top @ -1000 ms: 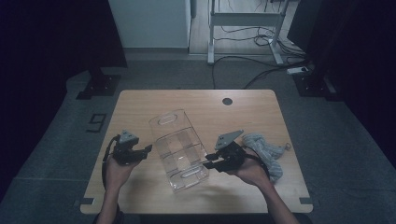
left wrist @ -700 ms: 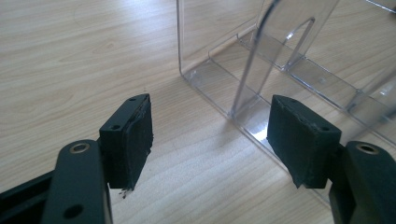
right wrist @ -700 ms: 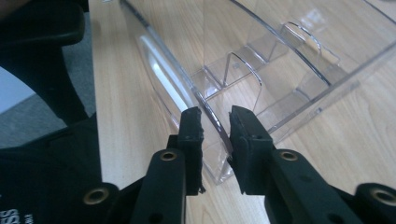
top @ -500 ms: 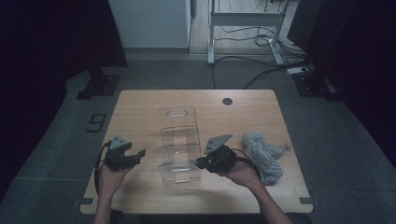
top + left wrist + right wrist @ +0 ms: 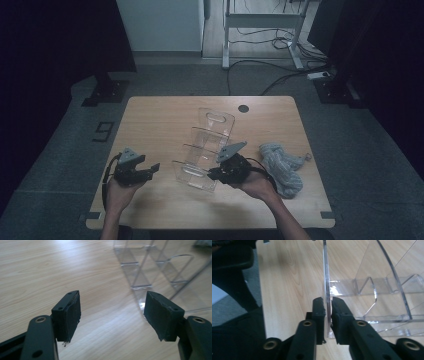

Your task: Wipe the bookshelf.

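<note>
From above, my right gripper [image 5: 212, 174] has its jaws clamped on the near edge of the clear acrylic tiered rack [image 5: 207, 145], which sits tilted at the middle of the table [image 5: 150, 120]. My left gripper [image 5: 152, 168] is apart from the rack, to its left. A grey cloth [image 5: 282, 167] lies to the right.

In the left gripper view, my jaws stand wide apart with nothing between them.

In the right gripper view, my jaws have just closed and pinch the rack's thin upright wall [image 5: 326, 282].
</note>
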Motion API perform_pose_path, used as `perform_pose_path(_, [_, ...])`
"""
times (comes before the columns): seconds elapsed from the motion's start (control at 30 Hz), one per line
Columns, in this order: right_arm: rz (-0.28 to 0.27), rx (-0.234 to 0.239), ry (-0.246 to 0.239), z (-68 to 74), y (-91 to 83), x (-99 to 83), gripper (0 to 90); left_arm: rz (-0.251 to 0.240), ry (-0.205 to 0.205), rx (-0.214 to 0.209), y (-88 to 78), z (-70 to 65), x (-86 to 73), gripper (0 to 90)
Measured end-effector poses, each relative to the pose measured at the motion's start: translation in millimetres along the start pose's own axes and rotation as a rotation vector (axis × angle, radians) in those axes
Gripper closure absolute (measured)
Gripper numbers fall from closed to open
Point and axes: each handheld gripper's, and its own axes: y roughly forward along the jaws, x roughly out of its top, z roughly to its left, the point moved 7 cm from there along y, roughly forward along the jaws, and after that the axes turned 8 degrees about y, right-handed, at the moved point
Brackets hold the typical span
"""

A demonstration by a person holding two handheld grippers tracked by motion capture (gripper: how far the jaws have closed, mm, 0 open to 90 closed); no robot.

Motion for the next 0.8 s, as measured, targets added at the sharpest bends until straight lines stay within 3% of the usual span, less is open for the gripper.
perform_pose_path(0.17, [0.002, 0.011, 0.019, -1.1, -4.5, 0.1, 84.4, -0.019, 0.043, -0.048, -1.3, -16.8, 5.0, 26.0])
perform_pose_path(0.43, [0.035, 0.007, -0.009, 10.3, 4.1, 7.6, 86.5, -0.040, 0.102, -0.094, 5.7, -40.8, 18.0, 24.6])
perform_pose_path(0.8, [0.044, 0.021, 0.004, 19.9, 13.6, 14.4, 85.2, -0.043, 0.125, -0.073, 20.4, -51.2, 32.7, 25.7])
